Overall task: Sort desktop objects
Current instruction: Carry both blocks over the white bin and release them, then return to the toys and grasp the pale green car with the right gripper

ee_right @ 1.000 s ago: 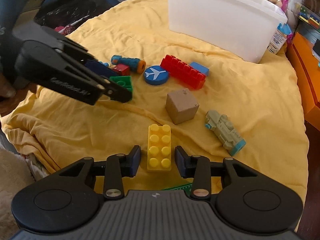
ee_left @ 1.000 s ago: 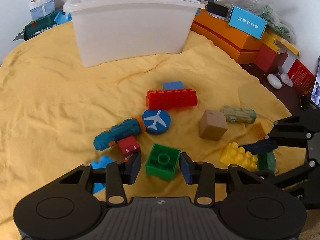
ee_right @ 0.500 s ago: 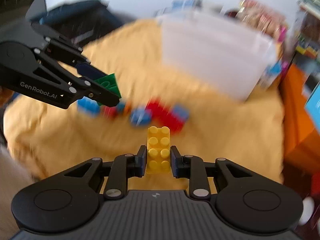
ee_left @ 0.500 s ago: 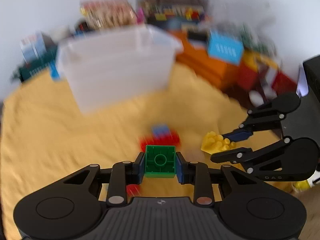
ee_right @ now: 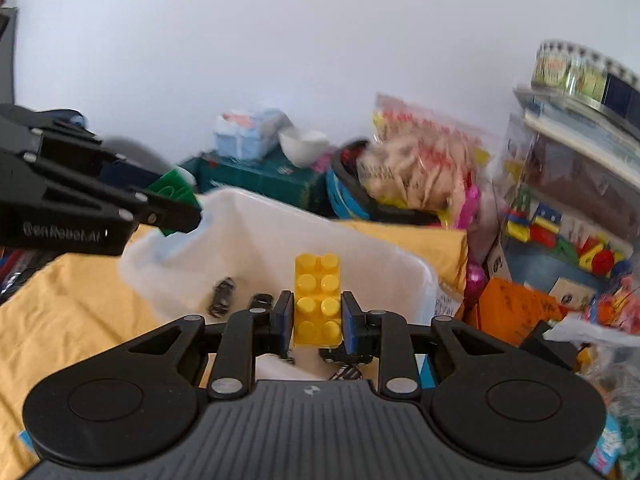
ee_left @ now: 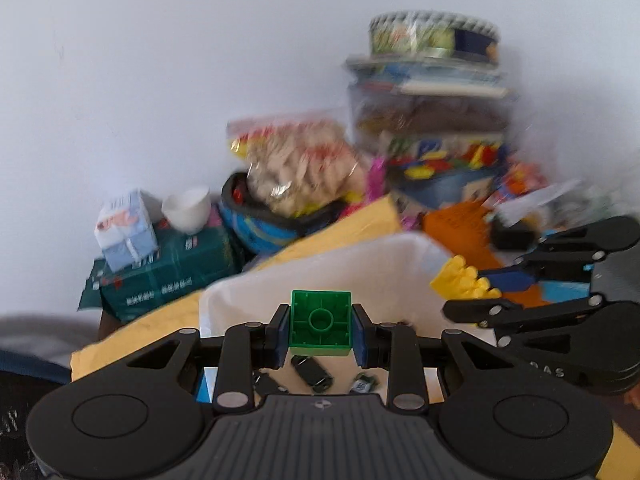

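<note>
Left gripper [ee_left: 320, 330]: we see its jaws closed on the green block [ee_left: 320, 322], with the pads pressing its two sides. The block hangs above the near left part of the white bin [ee_left: 384, 272].
Right gripper [ee_right: 316, 316]: its jaws are closed on the yellow brick [ee_right: 318, 300], studs facing up. We hold it over the near edge of the white bin, to the right of the green block.
Jaw motion: both pairs have just been closing, and each has its piece between the pads.
Progress: we judge that two pieces are lifted and carried to the bin but not yet released. The toys on the yellow cloth [ee_right: 68, 300] are out of these views, so we cannot say how many are left.
White bin: it stands on the yellow cloth near the far edge. Inside we see a few small dark objects on the bottom [ee_left: 312, 372]; they are too blurred to name.
Other containers: behind the bin, a dark basket [ee_left: 260, 220] holds a clear snack bag [ee_left: 300, 164]. At the far right, a clear box [ee_right: 560, 236] holds coloured pieces.
</note>
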### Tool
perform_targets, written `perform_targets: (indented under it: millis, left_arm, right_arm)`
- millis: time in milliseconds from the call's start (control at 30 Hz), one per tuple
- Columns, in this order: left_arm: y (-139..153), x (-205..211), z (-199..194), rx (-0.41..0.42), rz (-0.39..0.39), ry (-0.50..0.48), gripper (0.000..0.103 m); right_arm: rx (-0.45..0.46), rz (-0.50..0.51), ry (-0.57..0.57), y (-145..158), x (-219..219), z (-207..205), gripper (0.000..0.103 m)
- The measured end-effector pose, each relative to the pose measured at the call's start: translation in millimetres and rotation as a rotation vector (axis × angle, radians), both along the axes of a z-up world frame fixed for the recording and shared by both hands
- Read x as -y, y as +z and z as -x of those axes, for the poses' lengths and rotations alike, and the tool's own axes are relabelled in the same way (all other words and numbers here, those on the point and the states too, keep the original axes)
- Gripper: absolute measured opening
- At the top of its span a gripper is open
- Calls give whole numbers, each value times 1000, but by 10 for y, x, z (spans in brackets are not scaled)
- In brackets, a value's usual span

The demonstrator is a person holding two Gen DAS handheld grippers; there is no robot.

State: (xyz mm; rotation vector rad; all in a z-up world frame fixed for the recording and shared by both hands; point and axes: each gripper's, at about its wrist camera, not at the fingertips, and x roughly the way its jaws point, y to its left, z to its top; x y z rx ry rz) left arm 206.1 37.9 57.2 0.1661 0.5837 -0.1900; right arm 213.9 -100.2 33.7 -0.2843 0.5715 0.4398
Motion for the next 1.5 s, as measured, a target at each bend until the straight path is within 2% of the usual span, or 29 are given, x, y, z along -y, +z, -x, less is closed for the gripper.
perform_targets:
  millis: [67, 100, 233, 367, 467, 533, 667, 767, 867, 1000, 1200, 1300, 1433, 1500]
  left_arm:
    - [-163, 23, -171, -58, -31, 6, 37]
    - [-225, 29, -196, -81, -43, 7, 40]
    - [-320, 26, -166, -83, -62, 2, 51]
    - [-335, -14, -74, -93, -51, 19, 51]
    - [-281, -19, 32, -79, -44, 29, 58]
    - [-229, -7, 120, -61, -46, 38, 66]
    - [-140, 9, 351, -56, -37, 49, 70]
    - [-124, -47, 657, -59, 11, 48, 75]
    - [-237, -118, 956, -108, 46, 42, 77]
    - [-561, -168, 1271, -217, 34, 56, 77]
    - [-1066, -196, 1683, -375, 68, 54, 77]
    - [-1212, -158, 1843, -419, 85, 47, 77]
    - [-1357, -115, 1987, -470, 133, 38, 77]
    - [-1378, -95, 2005, -482, 130, 37, 77]
  right_arm:
    - [-21, 9, -21, -126, -21, -106, 36]
    - [-30, 12, -20, -167, -25, -124, 44]
    - [-14, 7, -11, -169, 13, -60, 45]
    - [-12, -35, -3, -90, 67, 64, 46]
    - [1, -47, 11, -27, 73, 189, 48]
    - [2, -56, 21, 7, 86, 298, 51]
    - [-5, -65, 33, 35, 136, 547, 52]
    - [-21, -58, 26, -15, 254, 750, 53]
    - [-74, -48, 19, -153, 386, 905, 53]
    - [-171, -45, -13, -419, 565, 1095, 53]
    - [-274, -31, -57, -729, 746, 1381, 53]
    - [-301, 2, -63, -840, 771, 1518, 52]
    - [-340, -2, -45, -918, 723, 1678, 52]
    - [-354, -2, -20, -944, 654, 1761, 53]
